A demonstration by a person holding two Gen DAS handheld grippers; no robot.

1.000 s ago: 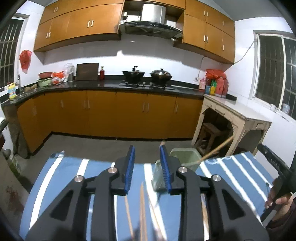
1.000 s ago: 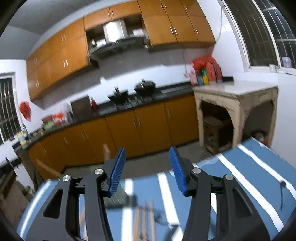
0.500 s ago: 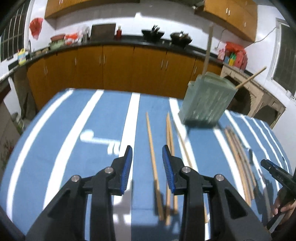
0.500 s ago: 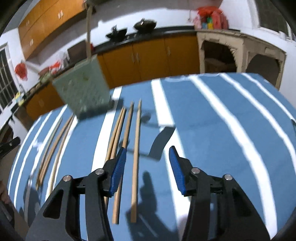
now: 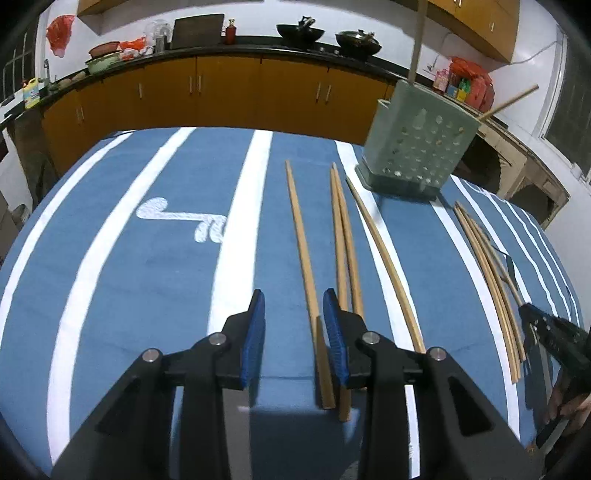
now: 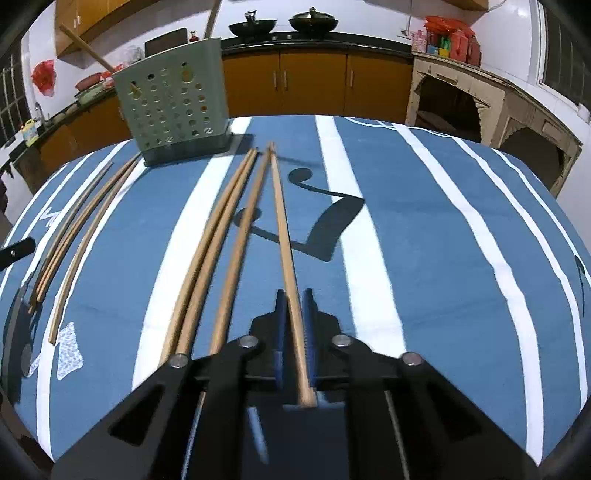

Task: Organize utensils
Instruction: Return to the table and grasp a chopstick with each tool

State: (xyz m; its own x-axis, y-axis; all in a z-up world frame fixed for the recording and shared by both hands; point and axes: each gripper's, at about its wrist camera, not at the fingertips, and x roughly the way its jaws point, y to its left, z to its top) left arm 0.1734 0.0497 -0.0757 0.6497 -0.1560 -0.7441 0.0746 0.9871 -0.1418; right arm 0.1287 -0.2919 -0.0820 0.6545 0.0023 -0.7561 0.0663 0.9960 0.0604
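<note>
A green perforated utensil holder [image 5: 417, 147] [image 6: 173, 99] stands at the far side of the blue striped tablecloth [image 5: 147, 258], with chopsticks poking out of its top. Several long wooden chopsticks lie lengthwise on the cloth. My left gripper [image 5: 293, 299] hangs low over the cloth and is open. One chopstick [image 5: 304, 266] runs between its blue pads, close to the right pad [image 5: 334, 332], and is not pinched. My right gripper [image 6: 294, 295] is shut on another chopstick [image 6: 282, 221], whose thin tip points toward the holder.
Loose chopsticks lie beside the held one [image 6: 207, 251] and in a thin bundle [image 6: 70, 236] [image 5: 487, 266]. A hand with a black gripper [image 5: 554, 332] shows at the right edge. Orange cabinets, a worktop with woks [image 5: 301, 31] and a wooden side table [image 6: 480, 85] stand beyond the table.
Both grippers have dropped and tilted down from facing the kitchen to just above the cloth. The right jaws have closed on a chopstick. The left jaws kept their width.
</note>
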